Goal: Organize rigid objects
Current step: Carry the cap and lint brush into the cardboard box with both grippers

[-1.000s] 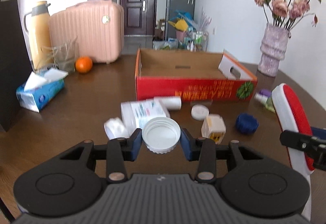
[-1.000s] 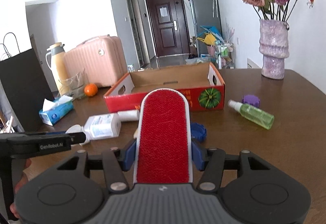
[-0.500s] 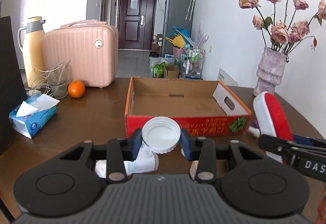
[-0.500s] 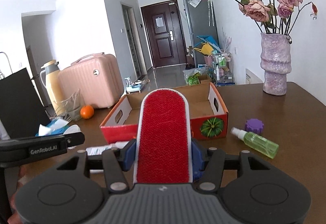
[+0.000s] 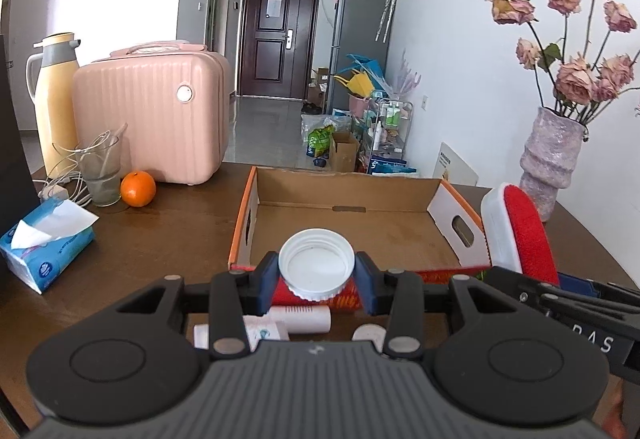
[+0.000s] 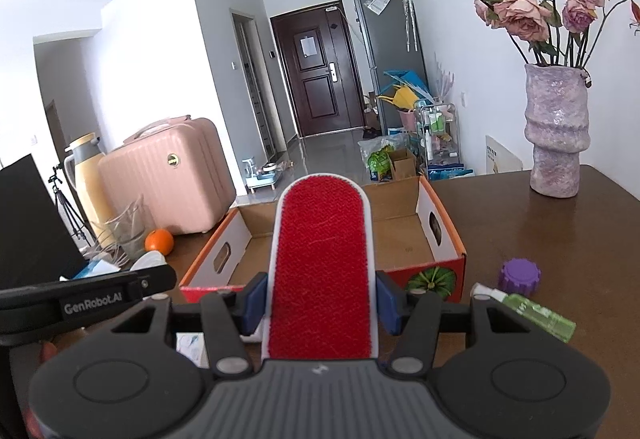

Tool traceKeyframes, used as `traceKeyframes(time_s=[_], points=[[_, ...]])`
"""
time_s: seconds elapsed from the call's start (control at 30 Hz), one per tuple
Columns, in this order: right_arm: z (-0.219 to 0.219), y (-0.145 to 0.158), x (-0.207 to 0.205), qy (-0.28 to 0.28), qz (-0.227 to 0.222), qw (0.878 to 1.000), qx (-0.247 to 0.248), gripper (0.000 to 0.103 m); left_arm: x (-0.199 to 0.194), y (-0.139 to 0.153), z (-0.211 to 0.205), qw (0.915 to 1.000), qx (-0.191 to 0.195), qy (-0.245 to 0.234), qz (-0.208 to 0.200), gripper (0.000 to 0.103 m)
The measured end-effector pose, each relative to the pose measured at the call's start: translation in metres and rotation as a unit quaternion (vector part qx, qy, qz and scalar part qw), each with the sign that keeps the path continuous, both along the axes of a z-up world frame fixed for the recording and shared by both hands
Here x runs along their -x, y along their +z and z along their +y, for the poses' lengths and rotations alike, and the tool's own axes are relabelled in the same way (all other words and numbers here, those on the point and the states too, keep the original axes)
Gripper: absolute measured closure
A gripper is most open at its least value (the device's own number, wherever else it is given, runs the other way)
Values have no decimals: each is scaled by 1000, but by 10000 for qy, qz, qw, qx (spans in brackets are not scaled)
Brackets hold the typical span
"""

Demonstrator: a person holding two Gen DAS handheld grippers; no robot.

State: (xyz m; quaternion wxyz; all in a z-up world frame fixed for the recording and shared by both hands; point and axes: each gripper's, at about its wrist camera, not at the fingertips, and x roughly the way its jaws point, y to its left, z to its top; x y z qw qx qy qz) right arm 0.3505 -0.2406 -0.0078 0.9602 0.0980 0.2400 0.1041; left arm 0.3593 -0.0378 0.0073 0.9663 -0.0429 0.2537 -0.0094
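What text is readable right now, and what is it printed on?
"GenRobot.AI": on the black body of the left tongs, seen from the right wrist.
"DAS": partial lettering on the black body of the right tongs, cut off at the frame edge.
Red cardboard box front print: hidden, unreadable.
Tissue pack logo and white bottle label: too small to read.

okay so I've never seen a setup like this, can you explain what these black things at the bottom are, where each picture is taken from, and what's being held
No robot here: a person carries a handheld two-finger gripper in each hand, each with a fisheye camera looking along its fingers. The left camera shows the left gripper clamping a round white plastic cap. The right camera shows the right gripper clamping a red-faced, white-edged lint brush. Both point at an open red cardboard box on the dark wooden table. Around it lie an orange, a blue tissue pack, a green spray bottle and a purple cap.
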Motion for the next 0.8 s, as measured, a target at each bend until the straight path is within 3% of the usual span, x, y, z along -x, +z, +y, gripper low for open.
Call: traceKeyframes(time_s=[0.53, 0.8], points=[[-6, -4, -80, -127, 67, 9998, -145, 48, -72, -1, -9, 9996, 40, 262, 51, 62], [3, -6, -111, -68, 191, 9997, -108, 48, -103, -10, -14, 9992, -81, 282, 274, 62]])
